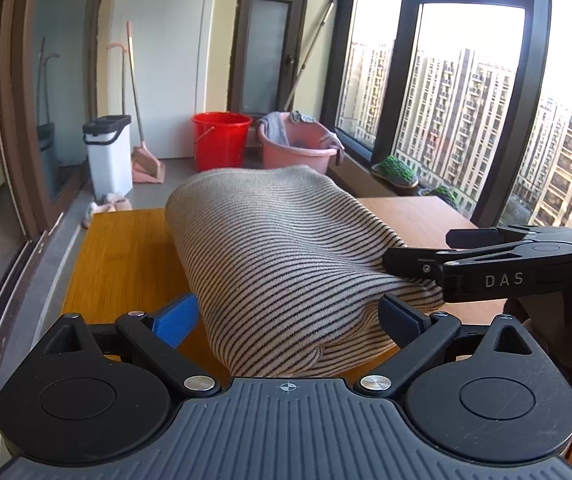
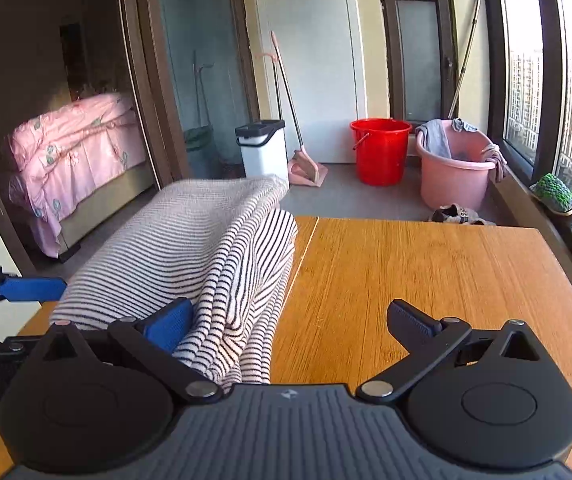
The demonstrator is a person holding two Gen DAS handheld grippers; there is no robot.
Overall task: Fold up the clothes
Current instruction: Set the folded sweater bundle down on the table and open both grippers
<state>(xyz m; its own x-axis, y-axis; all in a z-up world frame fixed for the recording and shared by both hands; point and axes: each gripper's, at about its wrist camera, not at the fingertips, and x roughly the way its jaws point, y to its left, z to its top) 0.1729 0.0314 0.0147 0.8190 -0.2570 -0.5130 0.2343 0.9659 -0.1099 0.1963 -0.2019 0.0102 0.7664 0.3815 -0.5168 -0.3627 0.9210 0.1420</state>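
Striped sweater folded, long axis running from near bench edge toward far edge. Left gripper jaws spread, straddling sweater's near end; right gripper jaws spread wide, pinching nothing.

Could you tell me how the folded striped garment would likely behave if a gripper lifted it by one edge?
The striped garment is soft knit and bulges in rounded folds, so it would probably sag and unfold. Its layered edges already droop unevenly, so layers may slip apart. It looks light.
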